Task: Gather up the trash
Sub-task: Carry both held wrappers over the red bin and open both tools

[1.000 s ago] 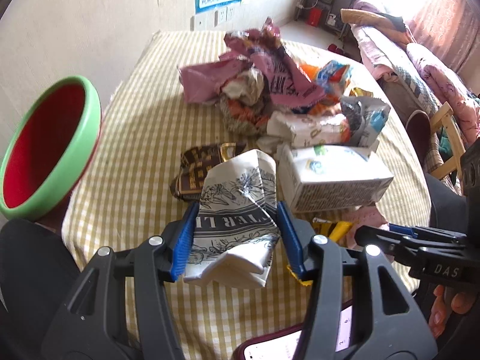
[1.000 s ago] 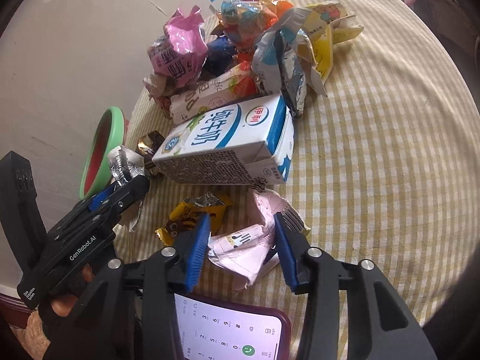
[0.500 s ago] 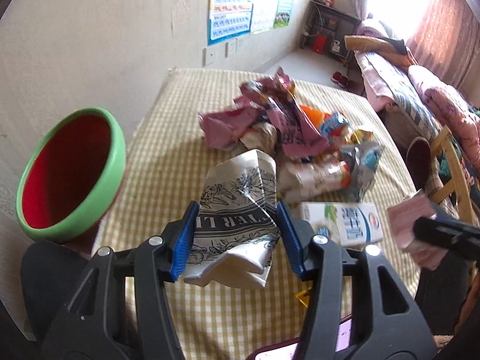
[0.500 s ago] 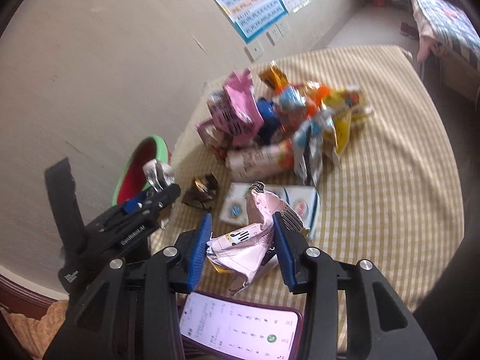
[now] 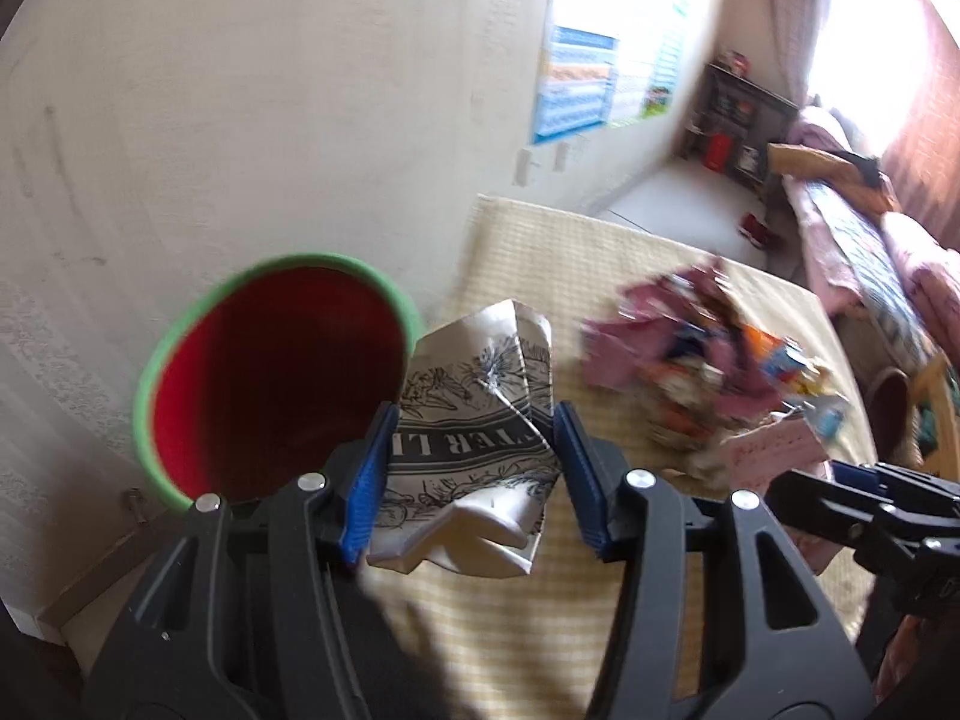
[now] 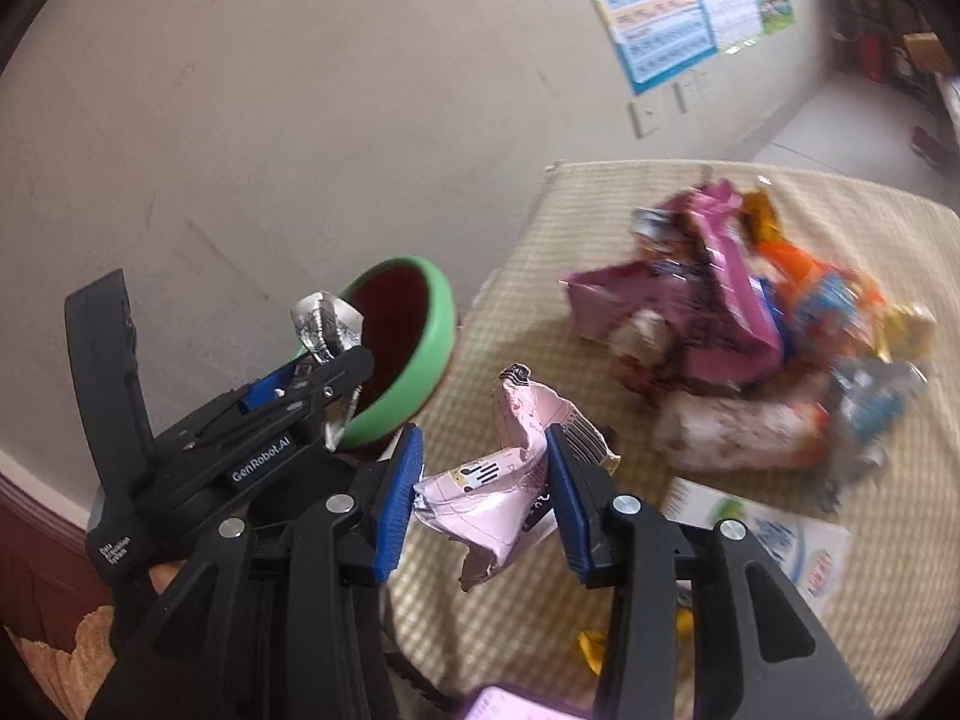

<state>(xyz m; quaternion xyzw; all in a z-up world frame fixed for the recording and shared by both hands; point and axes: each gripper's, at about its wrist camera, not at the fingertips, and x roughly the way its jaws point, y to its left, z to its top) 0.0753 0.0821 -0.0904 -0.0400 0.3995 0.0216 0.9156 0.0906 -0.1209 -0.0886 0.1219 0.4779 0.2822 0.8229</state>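
L gripper [image 5: 471, 474]: my blue pads clamped on a crumpled white wrapper [image 5: 480, 438] w/ black drawing + lettering; wrapper's low edge sags under the pads, held up off the table.
R gripper [image 6: 483, 489]: pads pinched on a crumpled pink wrapper [image 6: 510, 480], barcode on one side; also lifted clear of the cloth.
Hidden/unclear: L view blurred, esp. the pile; lettering on white wrapper only partly readable. In R view my L gripper [image 6: 336, 372] is seen side-on, just a bit of the white wrapper's silvery inside pokes out above it. Bin's base is cut off behind my tools.
Bin [image 5: 270, 372]: green rim, red inside, mouth tilted toward me, just beside L pads, by the wall at the table's left edge.
Trash pile [image 6: 744, 354]: pink, orange, blue packets heaped mid-table, smeared by motion.
Milk carton [image 6: 774, 534]: white, lying flat near R gripper, partly behind it.
Table [image 6: 660, 600]: yellow check cloth.
Phone [image 6: 510, 708]: only its top edge shows under R gripper.
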